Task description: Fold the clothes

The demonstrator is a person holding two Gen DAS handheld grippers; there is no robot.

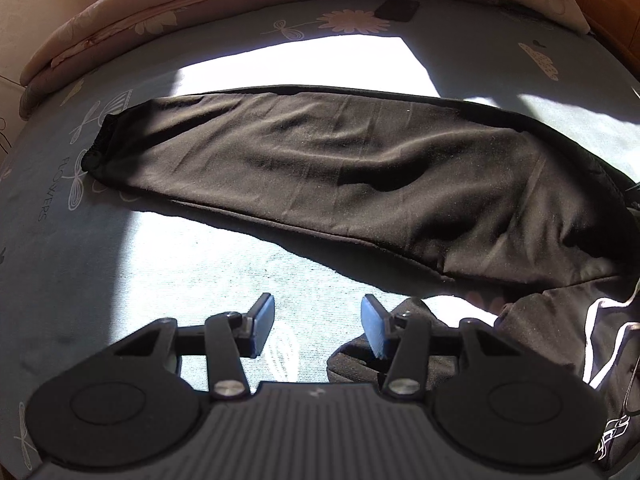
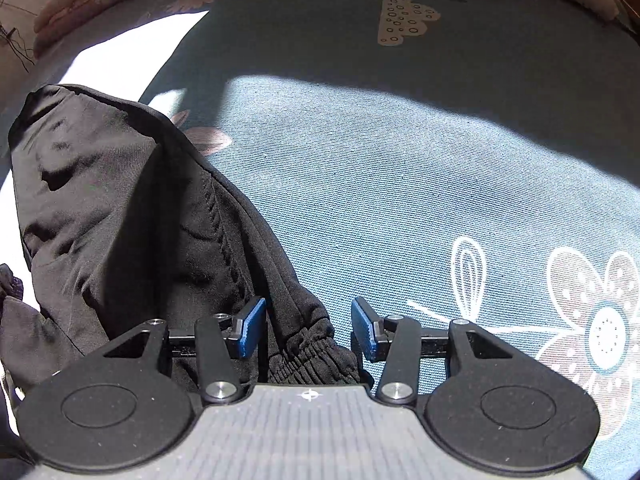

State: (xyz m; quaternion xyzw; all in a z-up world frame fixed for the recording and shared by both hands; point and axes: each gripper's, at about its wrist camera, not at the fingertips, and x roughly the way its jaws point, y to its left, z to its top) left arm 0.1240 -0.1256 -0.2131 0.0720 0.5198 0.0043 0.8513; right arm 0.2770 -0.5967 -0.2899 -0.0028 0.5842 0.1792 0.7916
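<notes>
Seemingly two dark garments (image 1: 360, 168), two claws (image 1: 318, 330) apart.

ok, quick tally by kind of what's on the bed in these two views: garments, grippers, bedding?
Black garments: 2, the trousers laid flat and a white-striped garment at the lower right
Grippers: 2, the left gripper and the right gripper, both open, gripping nothing
Bedding: 2, the blue floral sheet and the pink quilt behind
Total: 6
</notes>
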